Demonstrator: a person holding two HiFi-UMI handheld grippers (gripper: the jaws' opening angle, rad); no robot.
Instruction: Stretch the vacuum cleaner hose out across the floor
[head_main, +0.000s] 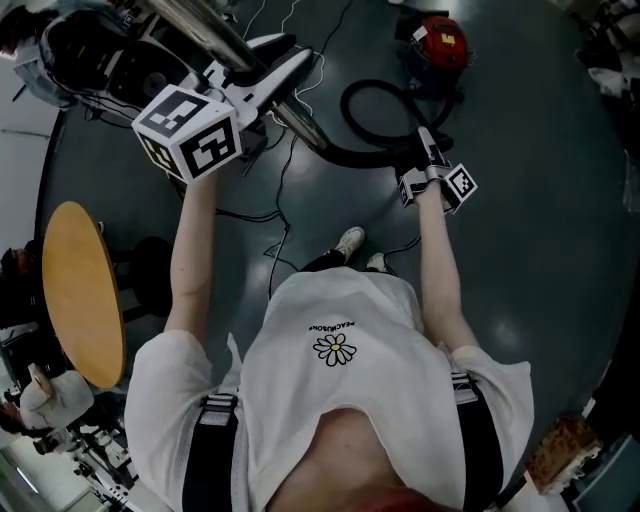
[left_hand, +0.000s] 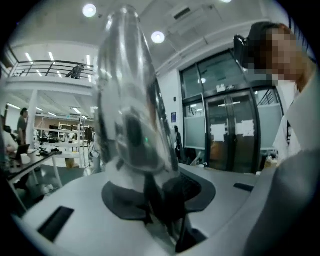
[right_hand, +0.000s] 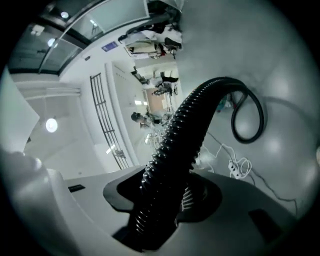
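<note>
We see the left gripper (left_hand: 159, 202) closed on a shiny metal tube (left_hand: 131, 95). The tube rises from between the dark jaws and fills the middle of the view, blurred and leaning a little to the left at its top. Behind it we make out a bright hall, with round ceiling lights (left_hand: 158, 37), a railed balcony (left_hand: 47, 67) at the upper left, and dark glass doors (left_hand: 232, 135) on the right. A person (left_hand: 305, 115) in a white top stands at the right edge.
</note>
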